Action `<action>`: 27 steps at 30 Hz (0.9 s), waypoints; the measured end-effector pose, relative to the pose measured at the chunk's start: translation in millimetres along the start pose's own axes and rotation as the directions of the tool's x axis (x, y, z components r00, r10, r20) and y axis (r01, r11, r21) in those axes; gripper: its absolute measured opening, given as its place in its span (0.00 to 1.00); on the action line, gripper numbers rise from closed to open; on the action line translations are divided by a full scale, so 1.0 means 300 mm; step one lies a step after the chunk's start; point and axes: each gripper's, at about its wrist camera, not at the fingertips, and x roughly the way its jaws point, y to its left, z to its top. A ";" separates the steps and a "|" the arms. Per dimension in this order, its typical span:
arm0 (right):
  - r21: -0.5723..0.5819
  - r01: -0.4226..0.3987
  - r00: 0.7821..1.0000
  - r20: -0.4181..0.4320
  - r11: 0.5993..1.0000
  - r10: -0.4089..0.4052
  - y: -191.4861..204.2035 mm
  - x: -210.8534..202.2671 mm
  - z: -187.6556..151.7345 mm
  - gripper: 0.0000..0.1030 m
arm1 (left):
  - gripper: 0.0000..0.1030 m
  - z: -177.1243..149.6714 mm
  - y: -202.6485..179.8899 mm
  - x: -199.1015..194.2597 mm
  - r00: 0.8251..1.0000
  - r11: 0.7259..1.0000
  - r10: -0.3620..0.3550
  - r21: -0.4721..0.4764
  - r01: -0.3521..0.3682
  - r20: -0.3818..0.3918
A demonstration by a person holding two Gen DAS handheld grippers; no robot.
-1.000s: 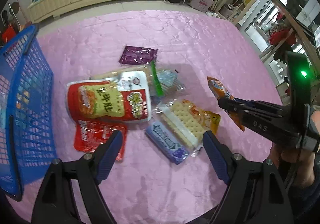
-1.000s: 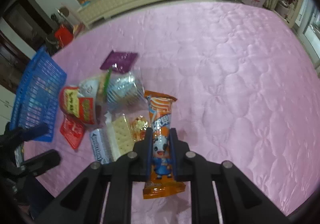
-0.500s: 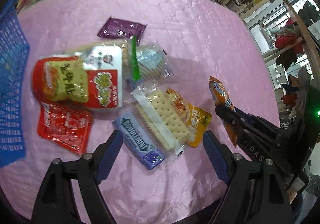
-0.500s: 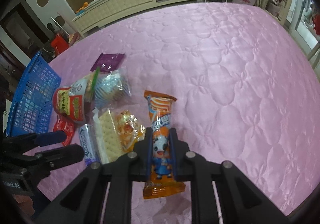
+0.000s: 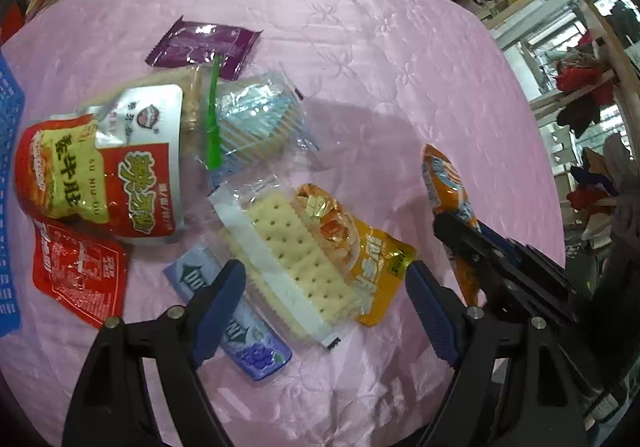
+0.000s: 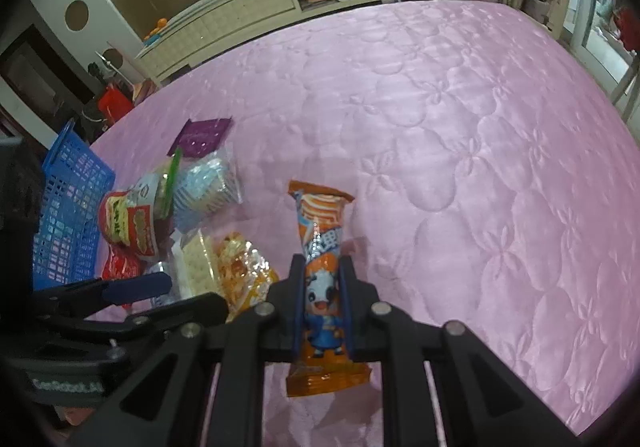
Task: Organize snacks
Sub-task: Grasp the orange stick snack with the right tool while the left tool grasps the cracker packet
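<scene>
Your right gripper tilts steeply down, clamped on the orange bar, whose top sticks out beyond the fingers above the pink quilt. Your left gripper also points down, jaws wide apart, nothing gripped, the cracker pack between them. Beyond lies the snack pile; the blue basket sits far left.

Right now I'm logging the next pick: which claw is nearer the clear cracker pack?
Left. The left claw hangs open straddling the cracker pack; the right claw, off to the side, grips an orange snack bar.
</scene>
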 end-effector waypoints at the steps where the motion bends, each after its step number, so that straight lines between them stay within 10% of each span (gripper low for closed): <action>1: 0.004 -0.001 1.000 -0.001 1.000 0.001 -0.005 0.001 -0.001 0.19 | 0.78 0.003 -0.001 0.009 1.000 1.000 0.011 -0.004 -0.011 -0.001; 10: -0.009 0.007 1.000 -0.007 1.000 -0.007 0.001 0.007 -0.007 0.19 | 0.77 0.002 0.008 0.061 0.995 0.995 0.103 -0.014 -0.103 0.006; 18: -0.023 0.016 0.999 -0.028 1.000 -0.017 0.009 0.020 -0.013 0.19 | 0.53 0.006 -0.067 0.085 0.986 0.980 0.169 0.102 -0.169 0.012; 27: -0.011 0.025 0.999 -0.047 1.000 -0.026 0.004 0.021 -0.030 0.19 | 0.44 -0.052 -0.097 0.085 0.995 0.983 0.098 0.152 -0.102 0.027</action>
